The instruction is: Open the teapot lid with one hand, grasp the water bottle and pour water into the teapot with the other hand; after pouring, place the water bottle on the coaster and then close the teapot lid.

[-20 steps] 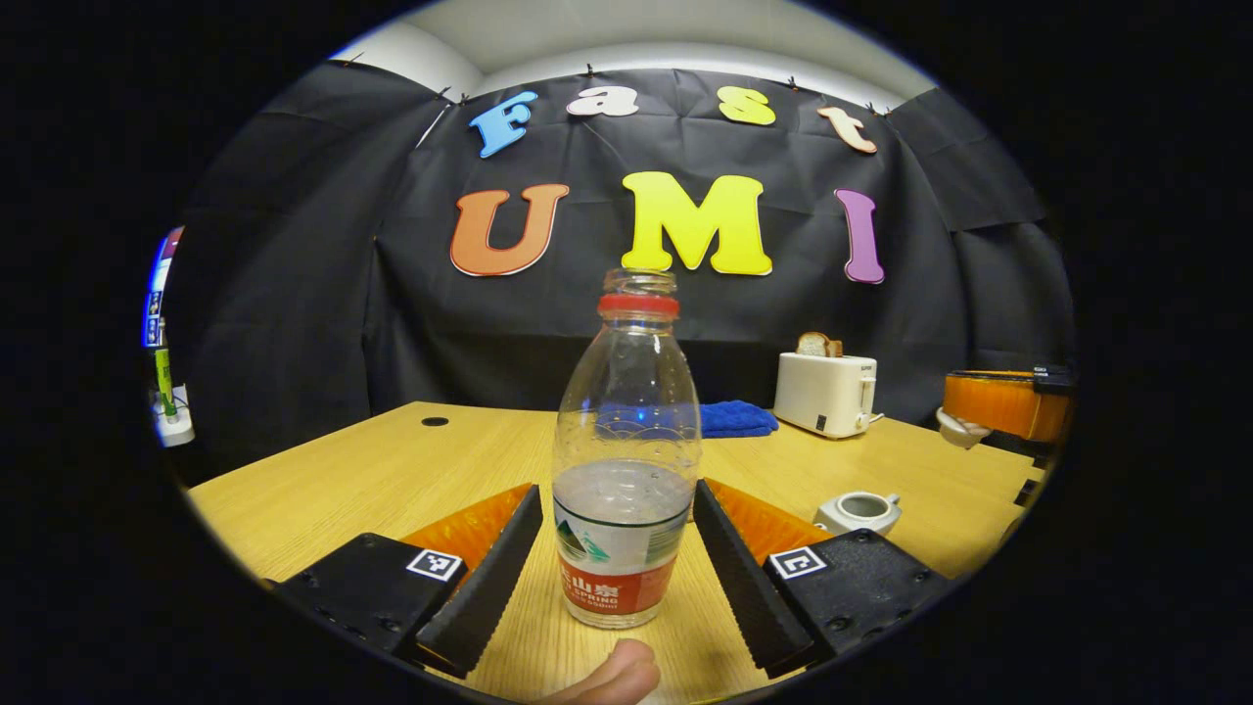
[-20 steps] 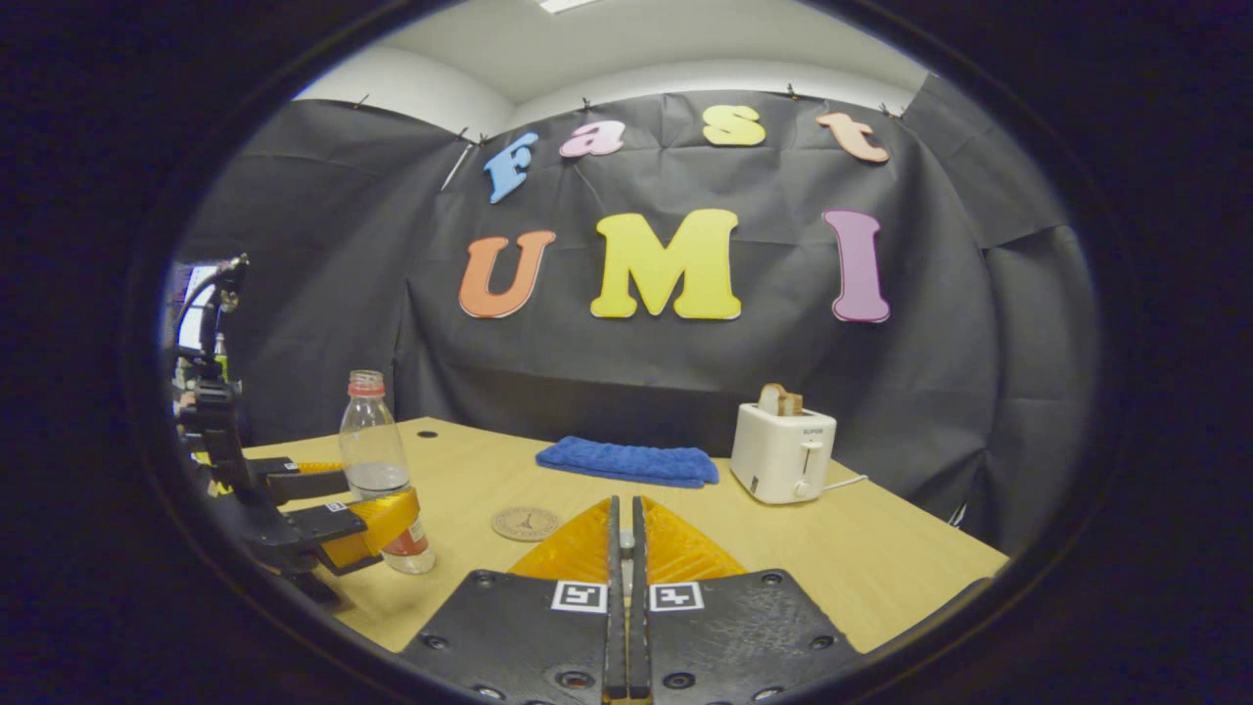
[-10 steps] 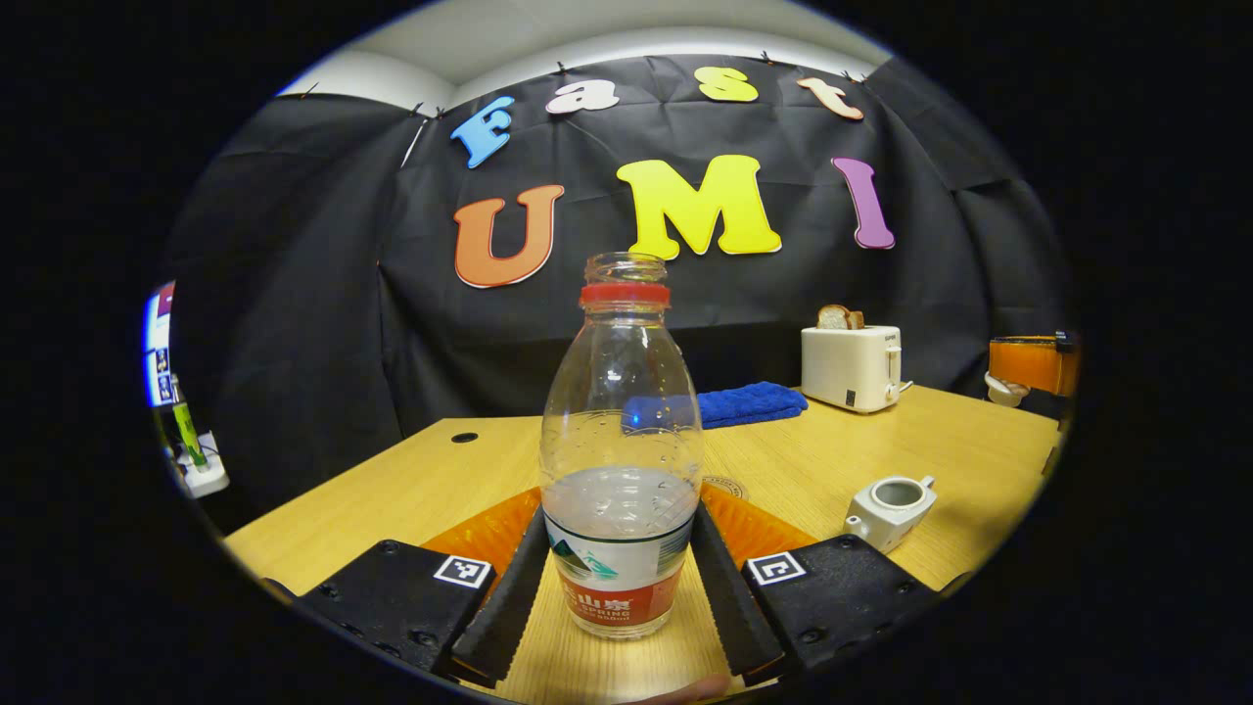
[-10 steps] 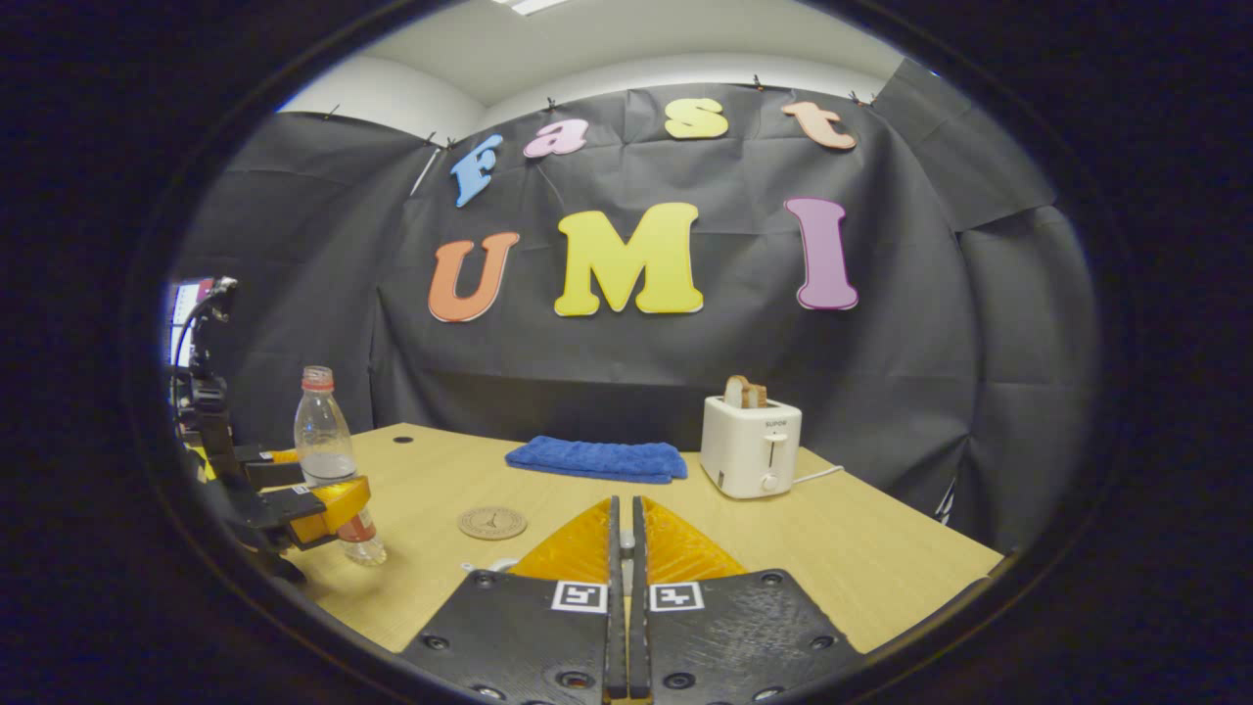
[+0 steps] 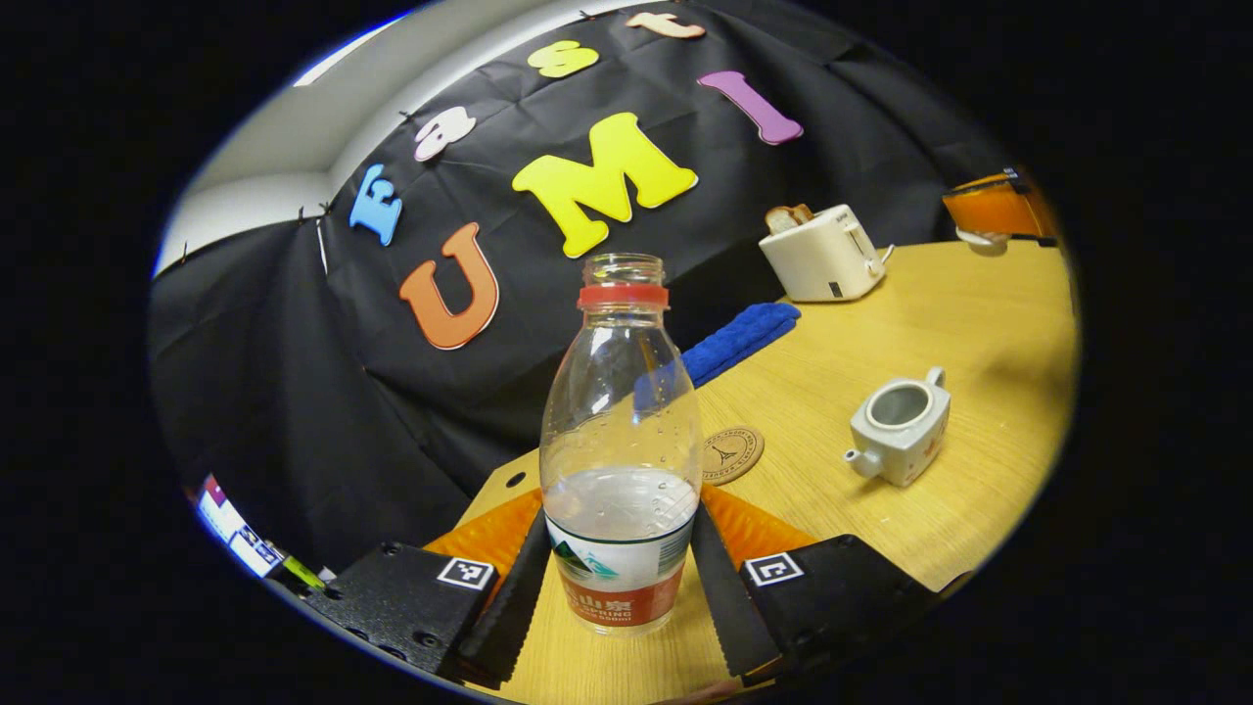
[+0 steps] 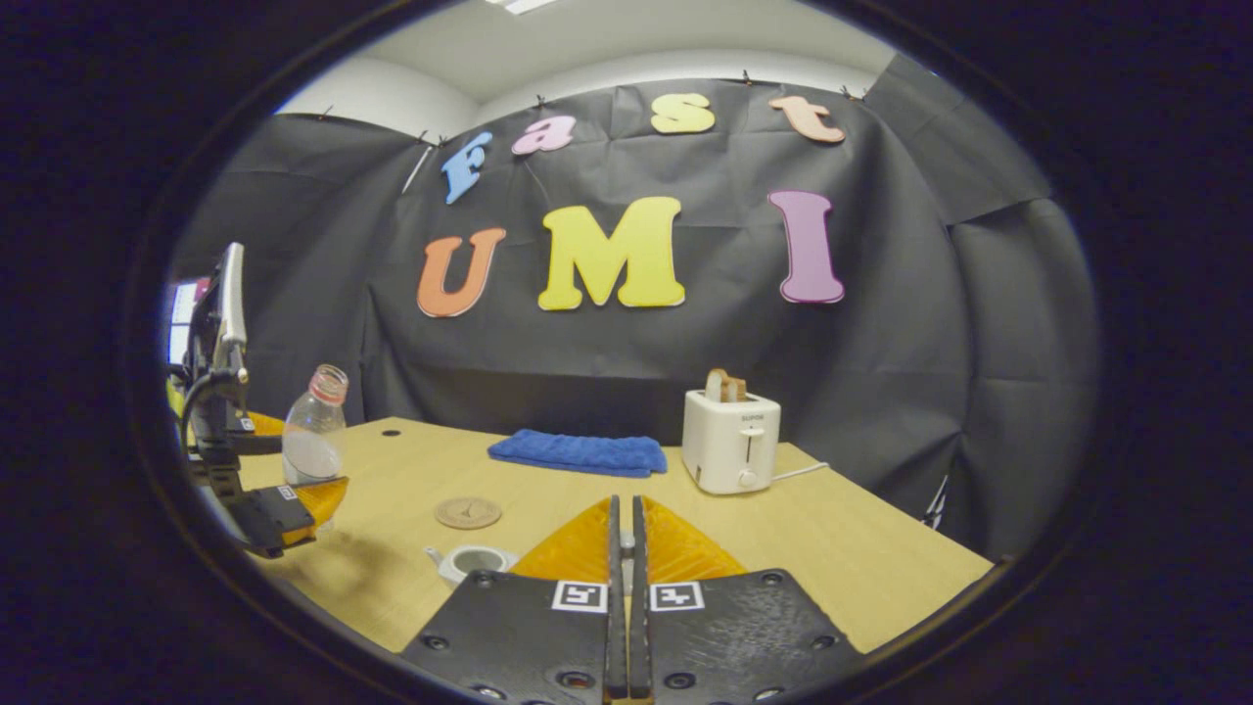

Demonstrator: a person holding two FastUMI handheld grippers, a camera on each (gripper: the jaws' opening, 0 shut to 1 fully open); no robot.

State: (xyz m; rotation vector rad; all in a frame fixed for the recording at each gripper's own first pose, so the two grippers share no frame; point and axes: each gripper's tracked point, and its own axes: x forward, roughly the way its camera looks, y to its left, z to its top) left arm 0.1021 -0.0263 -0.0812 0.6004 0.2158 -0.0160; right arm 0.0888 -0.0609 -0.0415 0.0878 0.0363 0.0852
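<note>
Plastic water bottle (image 5: 621,460) tilted, clamped in left gripper (image 5: 619,578); lifted, seemingly.

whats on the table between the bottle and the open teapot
In the left gripper view, the round coaster lies between the water bottle and the lidless teapot, near the bottle; the rest is bare table.

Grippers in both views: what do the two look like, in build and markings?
Each gripper has black blocky finger mounts, each bearing a small square black-and-white marker, with ribbed orange wedge pieces ahead of them. The left gripper has long fingers with toothed inner faces. The right gripper has the same mounts, screw heads showing along their near edge. In the right gripper view, a black cable loops behind the left gripper.
</note>
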